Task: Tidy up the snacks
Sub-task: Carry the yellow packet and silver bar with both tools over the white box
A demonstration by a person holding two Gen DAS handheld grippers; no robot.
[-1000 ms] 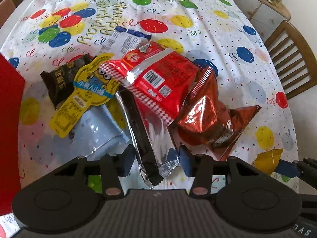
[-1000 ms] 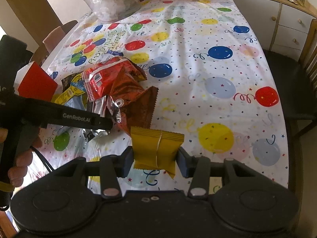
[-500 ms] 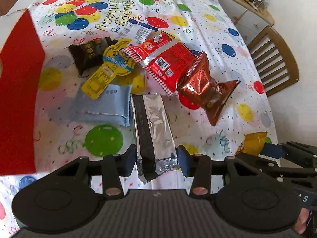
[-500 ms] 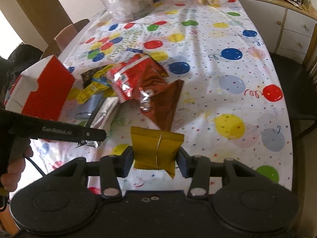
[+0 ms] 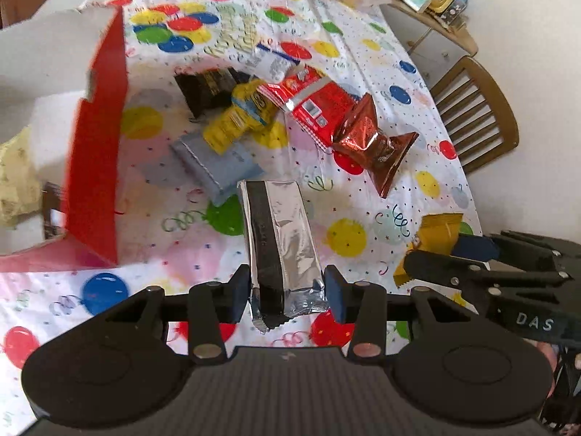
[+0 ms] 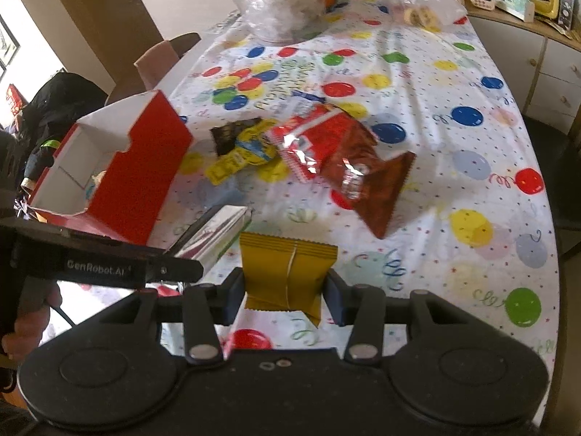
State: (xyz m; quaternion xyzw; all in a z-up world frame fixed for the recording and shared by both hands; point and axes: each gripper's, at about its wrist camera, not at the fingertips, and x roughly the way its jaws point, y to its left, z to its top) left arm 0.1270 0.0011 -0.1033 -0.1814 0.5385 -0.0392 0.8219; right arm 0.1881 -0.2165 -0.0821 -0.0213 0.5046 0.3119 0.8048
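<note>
The left tongs (image 5: 287,296) are closed on the near end of a silver foil packet (image 5: 281,239) with a black band along its left side; the packet juts forward from the blue pads, lifted off the bench (image 5: 174,254). The right tongs (image 6: 283,294) are clamped on a small yellow packet (image 6: 287,269), held upright between the pads (its sealed top edge points away from the camera). In the left wrist view the right tongs and their yellow packet (image 5: 437,234) sit just to the right of the left tongs.

Ahead and left of both tongs stands an open red cardboard box (image 6: 120,178), white inside, with something pale lying in it that is too blurred to name. Beyond the silver packet lies a pale blue packet (image 5: 218,161), and past that a yellow snack pouch (image 5: 239,116) partly overlapping a black wrapper (image 5: 207,87). Ahead and slightly right, a red packet (image 5: 316,107) with a barcode rests against a shiny copper-red foil bag (image 5: 374,145). All lie on a balloon-print tablecloth (image 6: 435,127). Farther off, clear plastic bags (image 6: 287,3) sit at the far end of the bench, and a wooden chair (image 5: 475,109) stands to the right.
</note>
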